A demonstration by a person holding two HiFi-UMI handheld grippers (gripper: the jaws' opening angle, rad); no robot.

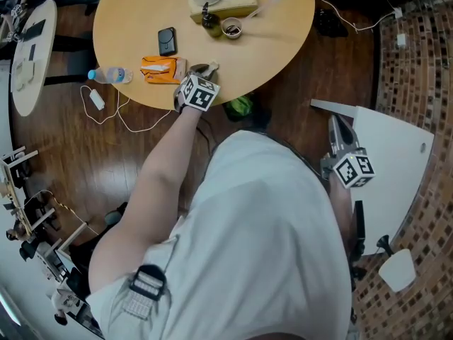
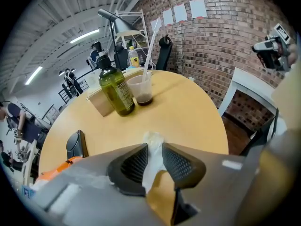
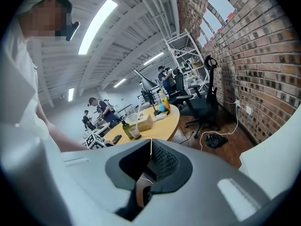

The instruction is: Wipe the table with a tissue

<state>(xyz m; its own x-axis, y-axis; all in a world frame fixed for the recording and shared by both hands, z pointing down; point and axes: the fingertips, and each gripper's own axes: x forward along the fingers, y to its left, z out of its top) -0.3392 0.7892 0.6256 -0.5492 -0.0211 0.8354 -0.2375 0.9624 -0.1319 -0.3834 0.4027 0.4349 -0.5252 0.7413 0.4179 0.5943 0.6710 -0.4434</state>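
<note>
Tissue [image 2: 152, 142] is pinched in your left gripper [image 2: 154, 150] at the table [image 2: 188, 121]'s near edge. That thin hold could slip when you drag. Your right gripper [image 3: 150, 155] hangs closed and empty.

Round wooden table [image 1: 283, 41], phone [image 1: 167, 40], green bottle [image 1: 210, 21], orange packet [image 1: 161, 69]

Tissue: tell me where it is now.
The tissue is pinched between the jaws of the left gripper, at the near edge of the round table, just right of the orange packet in the head view.
</note>
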